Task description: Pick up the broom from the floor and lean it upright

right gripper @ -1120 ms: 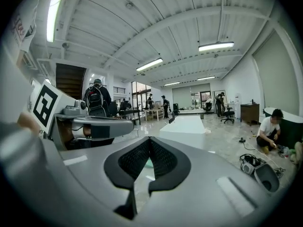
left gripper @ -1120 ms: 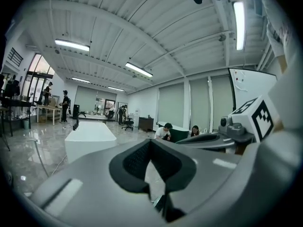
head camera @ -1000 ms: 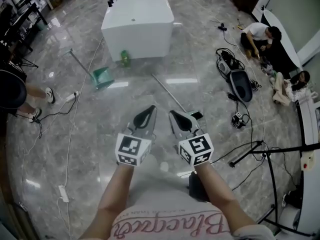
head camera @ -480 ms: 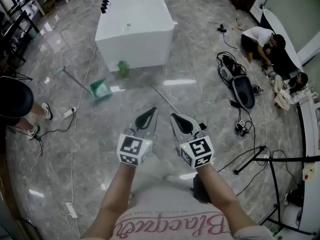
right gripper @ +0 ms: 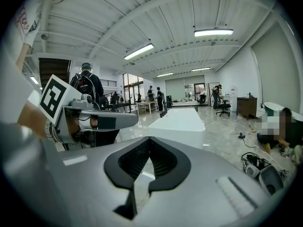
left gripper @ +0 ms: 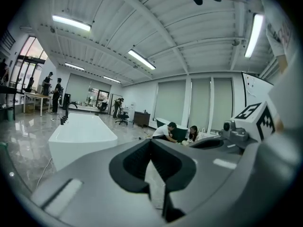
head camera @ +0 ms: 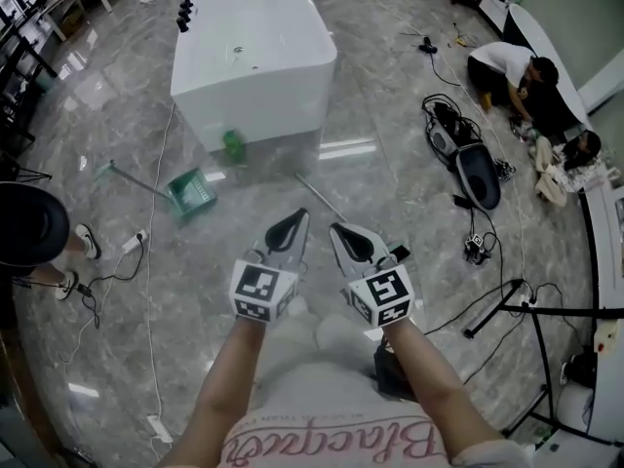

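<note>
Barely starting, judging by the layout: nothing of the task done yet. Holding the left gripper (head camera: 297, 217) and the right gripper (head camera: 334, 228) out side by side, both with jaws pressed together and nothing between them. Facing the broom (head camera: 317, 195), lying flat on the grey floor (head camera: 244, 291) just beyond the right jaws' tips, with the thin pole slanting away ahead toward the white bathtub (head camera: 253, 47) and what looks like the dark head just right of those jaws. Ignoring a green dustpan (head camera: 192, 193) well left of the left jaws. Remaining, seemingly: reaching down, opening, gripping the pole, lifting, leaning it upright.
</note>
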{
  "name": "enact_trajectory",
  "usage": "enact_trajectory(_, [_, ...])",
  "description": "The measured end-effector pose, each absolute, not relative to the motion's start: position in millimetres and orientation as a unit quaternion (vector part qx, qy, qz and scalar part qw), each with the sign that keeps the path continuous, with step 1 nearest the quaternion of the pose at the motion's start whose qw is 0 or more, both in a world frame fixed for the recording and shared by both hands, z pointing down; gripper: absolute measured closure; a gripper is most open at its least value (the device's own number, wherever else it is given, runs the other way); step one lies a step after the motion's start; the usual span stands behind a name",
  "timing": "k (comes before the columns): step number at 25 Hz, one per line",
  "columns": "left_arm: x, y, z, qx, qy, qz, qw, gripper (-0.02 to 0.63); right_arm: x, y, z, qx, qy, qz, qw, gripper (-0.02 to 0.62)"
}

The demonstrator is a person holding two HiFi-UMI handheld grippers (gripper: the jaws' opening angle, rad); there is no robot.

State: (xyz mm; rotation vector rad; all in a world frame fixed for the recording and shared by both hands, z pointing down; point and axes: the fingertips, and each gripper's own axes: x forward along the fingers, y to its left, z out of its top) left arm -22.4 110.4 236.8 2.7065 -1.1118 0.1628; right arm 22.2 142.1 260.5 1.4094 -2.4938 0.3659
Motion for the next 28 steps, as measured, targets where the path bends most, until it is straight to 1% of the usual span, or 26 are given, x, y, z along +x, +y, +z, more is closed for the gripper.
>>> enact_trajectory(8, [-14,79,290,0.920,-0.357,0.091,0.135,0.607,38,114,316,0.485,-0.844,0.148,0.175,0.594])
enact_trajectory(20, [40,-9,431,0.908,-0.322,0.170,0.208,0.607,79,30,445,0.480,-0.815,0.198,0.258,0.594])
enact_trajectory(24, [58,-34,483,0.902,-0.321,0.190,0.219,0.607,87,13,495,0.469,-0.810,0.228,0.268,0.594])
enact_trajectory(28, [69,-53,540,0.895,-0.320,0.217,0.224,0.607,91,-5,551,0.451,-0.804,0.249,0.296,0.593])
